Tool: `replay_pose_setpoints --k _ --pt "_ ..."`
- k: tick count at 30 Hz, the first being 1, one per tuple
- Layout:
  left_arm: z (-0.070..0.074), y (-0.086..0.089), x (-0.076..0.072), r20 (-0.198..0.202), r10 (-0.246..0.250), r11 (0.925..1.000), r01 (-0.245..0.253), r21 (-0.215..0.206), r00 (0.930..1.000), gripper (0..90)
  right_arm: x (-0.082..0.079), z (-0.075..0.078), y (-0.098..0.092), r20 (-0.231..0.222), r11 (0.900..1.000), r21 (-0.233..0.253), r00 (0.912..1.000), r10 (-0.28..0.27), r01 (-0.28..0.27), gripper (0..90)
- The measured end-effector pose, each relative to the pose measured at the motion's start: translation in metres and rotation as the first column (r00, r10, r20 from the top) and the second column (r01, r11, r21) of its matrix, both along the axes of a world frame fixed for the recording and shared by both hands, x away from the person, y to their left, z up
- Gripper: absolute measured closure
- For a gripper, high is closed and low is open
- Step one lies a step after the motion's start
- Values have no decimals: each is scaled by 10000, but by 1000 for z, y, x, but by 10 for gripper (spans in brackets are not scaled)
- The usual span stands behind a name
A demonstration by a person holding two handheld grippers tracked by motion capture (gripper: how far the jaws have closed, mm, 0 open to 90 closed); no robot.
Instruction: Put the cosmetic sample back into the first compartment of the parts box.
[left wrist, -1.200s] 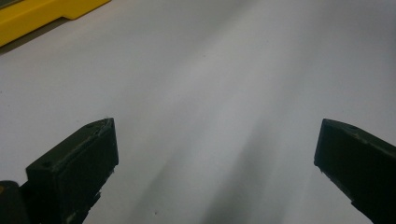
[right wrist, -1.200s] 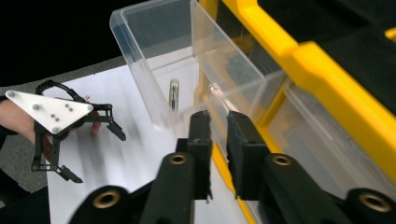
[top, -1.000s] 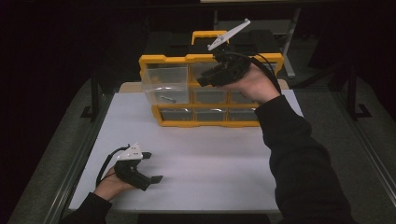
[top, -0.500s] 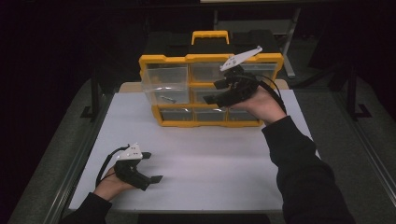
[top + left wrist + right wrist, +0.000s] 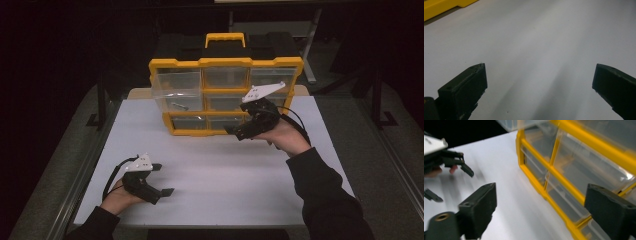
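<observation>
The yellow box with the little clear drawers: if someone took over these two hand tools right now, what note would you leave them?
Left gripper: open, empty, resting low on the white table near the person's side.
Right gripper: open, empty, held just in front of the yellow drawer organizer, at its lower right drawers.
Organizer stands upright at the far side of the table; one upper left drawer sticks out and holds a small item, too small to name.
Done: nothing gripped so far.
Left: probably closing in on a lower drawer with the right gripper.

A white table (image 5: pixel 225 170) carries a yellow organizer box (image 5: pixel 225 95) standing upright near its far edge.
</observation>
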State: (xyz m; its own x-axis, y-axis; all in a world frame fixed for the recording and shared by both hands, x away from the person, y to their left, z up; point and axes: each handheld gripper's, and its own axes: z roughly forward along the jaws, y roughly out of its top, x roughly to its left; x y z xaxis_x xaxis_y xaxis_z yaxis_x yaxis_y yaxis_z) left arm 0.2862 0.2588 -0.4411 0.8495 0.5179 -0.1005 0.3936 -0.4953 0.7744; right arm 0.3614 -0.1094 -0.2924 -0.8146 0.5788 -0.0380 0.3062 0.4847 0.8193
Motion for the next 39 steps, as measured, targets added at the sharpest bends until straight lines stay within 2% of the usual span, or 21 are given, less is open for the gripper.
replay_pose_setpoints --k 7,12,16,20,24,25,34,39 --pt "0 0 0 10 -53 10000 53 12 10000 0 -9 -28 -10 -133 9993 -32 9992 -372 372 14" --pt "0 0 -1 10 -57 10000 57 22 10000 0 -14 -43 -18 -67 9979 76 9979 -645 646 10" --pt "-1 0 -1 32 -79 9999 79 69 10000 0 -25 -65 -29 -301 9955 226 9954 -914 921 10" --pt "-1 1 -1 32 -102 9999 102 74 9999 0 -33 -81 -38 -301 9928 391 9932 -1121 1132 10" --pt "-1 1 -2 35 -112 9999 112 83 9999 0 -38 -91 -43 -499 9920 388 9918 -1178 1198 9" --pt "-1 2 -2 52 -102 9999 101 80 9999 0 -42 -98 -47 -607 9909 388 9901 -1266 1291 9" --pt "-1 2 -2 107 -90 10000 90 -12 9999 0 -59 -115 -66 -518 9844 919 9879 -1460 1503 10" --pt "-1 2 -2 138 -119 9999 120 -36 9998 0 -70 -123 -73 -527 9817 1059 9868 -1533 1581 10"
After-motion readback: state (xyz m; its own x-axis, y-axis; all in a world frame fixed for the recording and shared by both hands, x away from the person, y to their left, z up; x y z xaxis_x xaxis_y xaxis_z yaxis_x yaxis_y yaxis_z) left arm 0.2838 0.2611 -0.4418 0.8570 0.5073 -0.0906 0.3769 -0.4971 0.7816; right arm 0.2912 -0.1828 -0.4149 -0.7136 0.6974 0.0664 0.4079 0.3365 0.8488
